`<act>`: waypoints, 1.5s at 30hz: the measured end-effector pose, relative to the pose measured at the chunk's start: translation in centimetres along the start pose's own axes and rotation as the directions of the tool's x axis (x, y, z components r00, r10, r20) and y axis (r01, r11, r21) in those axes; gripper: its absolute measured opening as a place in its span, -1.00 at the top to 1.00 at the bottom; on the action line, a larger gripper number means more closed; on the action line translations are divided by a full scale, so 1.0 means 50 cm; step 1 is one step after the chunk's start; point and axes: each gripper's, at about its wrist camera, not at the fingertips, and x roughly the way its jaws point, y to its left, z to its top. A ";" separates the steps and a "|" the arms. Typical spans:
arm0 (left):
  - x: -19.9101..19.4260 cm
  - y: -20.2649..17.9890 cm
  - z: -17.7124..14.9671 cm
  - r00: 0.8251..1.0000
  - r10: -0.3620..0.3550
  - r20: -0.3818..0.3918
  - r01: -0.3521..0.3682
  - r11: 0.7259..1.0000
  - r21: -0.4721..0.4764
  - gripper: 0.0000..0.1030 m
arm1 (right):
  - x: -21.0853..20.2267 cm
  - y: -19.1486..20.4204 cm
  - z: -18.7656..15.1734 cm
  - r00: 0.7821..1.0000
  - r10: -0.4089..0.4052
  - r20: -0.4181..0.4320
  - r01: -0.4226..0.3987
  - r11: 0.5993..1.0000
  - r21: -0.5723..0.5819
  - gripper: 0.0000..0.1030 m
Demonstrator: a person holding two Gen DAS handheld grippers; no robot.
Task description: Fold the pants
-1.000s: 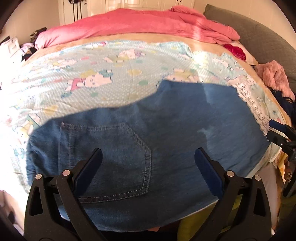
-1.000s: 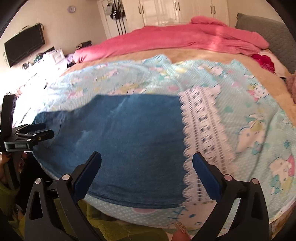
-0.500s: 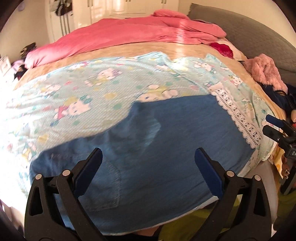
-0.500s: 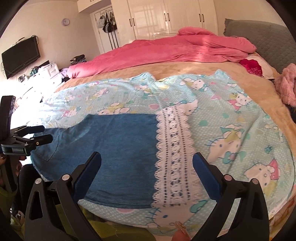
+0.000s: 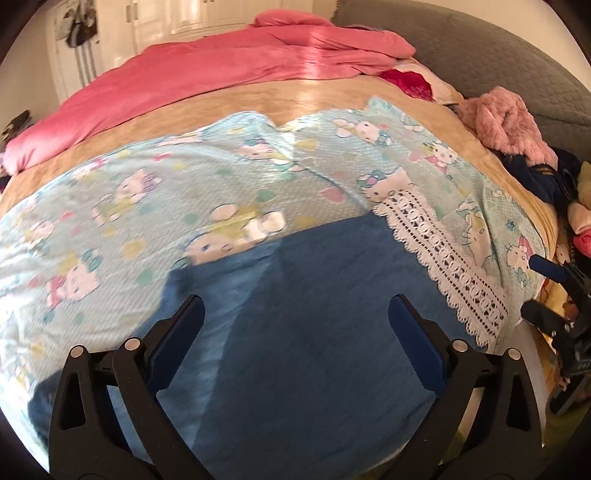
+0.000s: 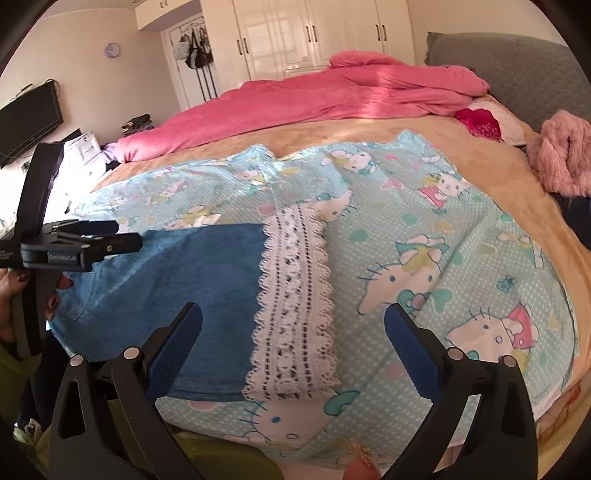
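Denim, blue: pants (image 5: 306,332), folded, lying flat on a pale blue cartoon-print sheet (image 5: 122,206) at the near edge of a bed (image 5: 258,96).

Left wrist view. Pink duvet (image 5: 207,70) heaped along the far side; grey headboard (image 5: 480,48) far right; pink fluffy garment (image 5: 509,125) at the right edge. Pants run left to right, their right end under a white lace strip (image 5: 443,266). Left claw (image 5: 295,321) hovers over the denim, fingers wide apart, holding nothing. Right claw (image 5: 554,295) shows at the right margin, beside the bed edge.

Right wrist view. White wardrobes (image 6: 303,33) on the far wall, round clock (image 6: 112,50) and dark television (image 6: 26,118) at left. Pants (image 6: 177,295) lie near left, long axis left to right. Right claw (image 6: 293,321) sits above the lace, fingers spread, empty. Left claw (image 6: 122,236), level and pointing right, has its fingers a little apart; a hand (image 6: 22,295) grips its handle.
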 end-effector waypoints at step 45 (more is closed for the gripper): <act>0.290 -0.115 0.126 0.925 -0.320 -0.206 0.366 0.897 0.247 -0.81 | 0.093 -0.020 -0.065 0.988 0.101 -0.120 -0.074 0.975 0.210 -0.92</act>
